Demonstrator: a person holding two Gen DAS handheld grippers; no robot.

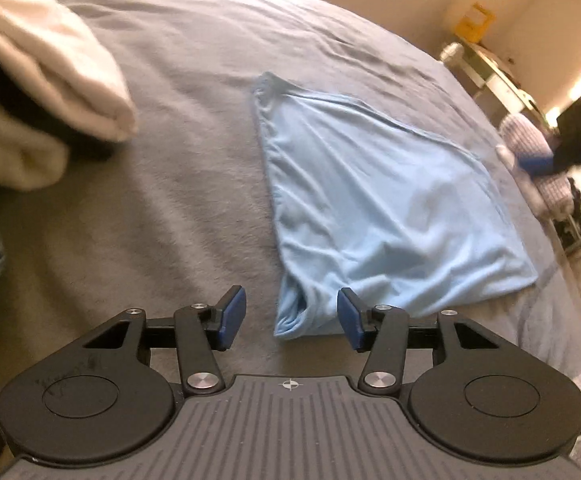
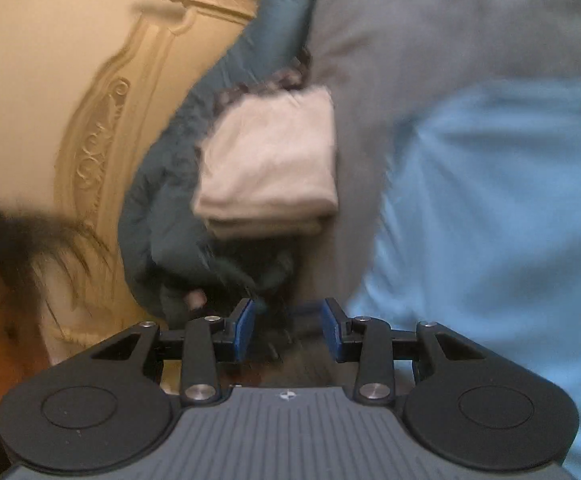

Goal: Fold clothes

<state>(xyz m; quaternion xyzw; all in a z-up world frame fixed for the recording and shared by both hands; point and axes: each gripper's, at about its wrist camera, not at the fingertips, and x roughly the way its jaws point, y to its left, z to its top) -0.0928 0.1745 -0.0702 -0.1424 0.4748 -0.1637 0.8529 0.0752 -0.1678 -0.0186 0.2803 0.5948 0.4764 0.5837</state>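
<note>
Claws first: the left claw [image 1: 291, 317] hangs part-open over the bed [image 1: 178, 184], gripping nothing, with the near corner of the light blue garment [image 1: 374, 200] lying between its blue pads [image 1: 232, 316]. That garment lies folded flat on the grey cover (a few wrinkles). Right claw [image 2: 289, 330] is part-open too; the blur hides whether anything sits between its pads. Beyond it, a folded white stack [image 2: 270, 160] sits against a teal quilt [image 2: 178, 160].
</note>
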